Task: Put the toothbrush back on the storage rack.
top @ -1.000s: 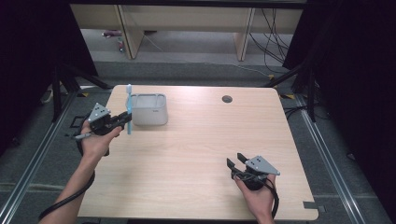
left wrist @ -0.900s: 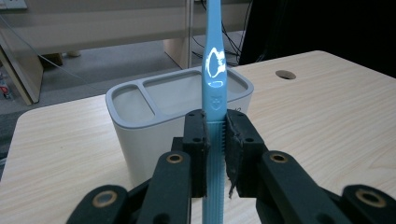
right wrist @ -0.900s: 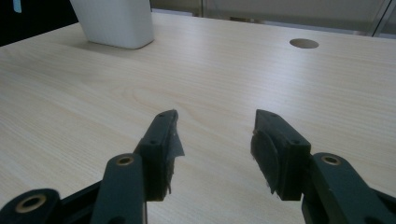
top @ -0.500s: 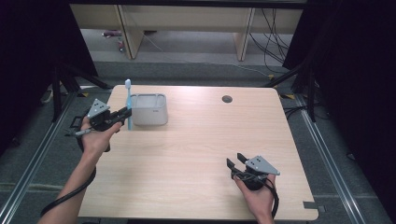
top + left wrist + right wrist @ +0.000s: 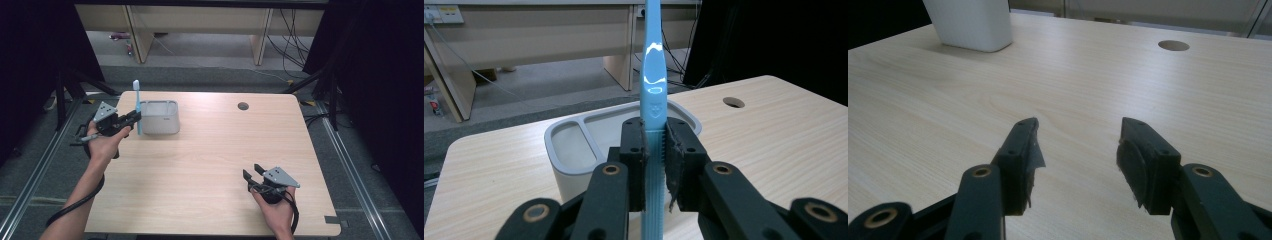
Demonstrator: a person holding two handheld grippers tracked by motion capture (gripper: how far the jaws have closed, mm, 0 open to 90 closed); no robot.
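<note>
Jaws of the left gripper (image 5: 134, 119) are clamped on a light blue plastic toothbrush (image 5: 137, 105), which we see standing upright at the far left of the pale wooden table (image 5: 210, 170). In the high view its white bristled head points up and its handle drops below the jaws, just beside the near left corner of a grey rectangular plastic holder (image 5: 159, 117); we cannot tell whether brush and holder touch. From the left gripper view we see the toothbrush (image 5: 653, 75) squeezed between the two black pads, its shaft running off the top edge, with the holder (image 5: 574, 145) right behind the left gripper (image 5: 655, 150). That holder shows two compartments, a small one at its left and a larger one behind the brush.

We find the right gripper (image 5: 253, 174) low over the near right part of the table, well apart from the holder, held in a hand (image 5: 274, 214) coming from the bottom edge. In the right gripper view the right gripper (image 5: 1078, 150) has its jaws spread wide with nothing between them, above bare wood. A round cable hole (image 5: 243, 106) sits near the far edge of the table.
</note>
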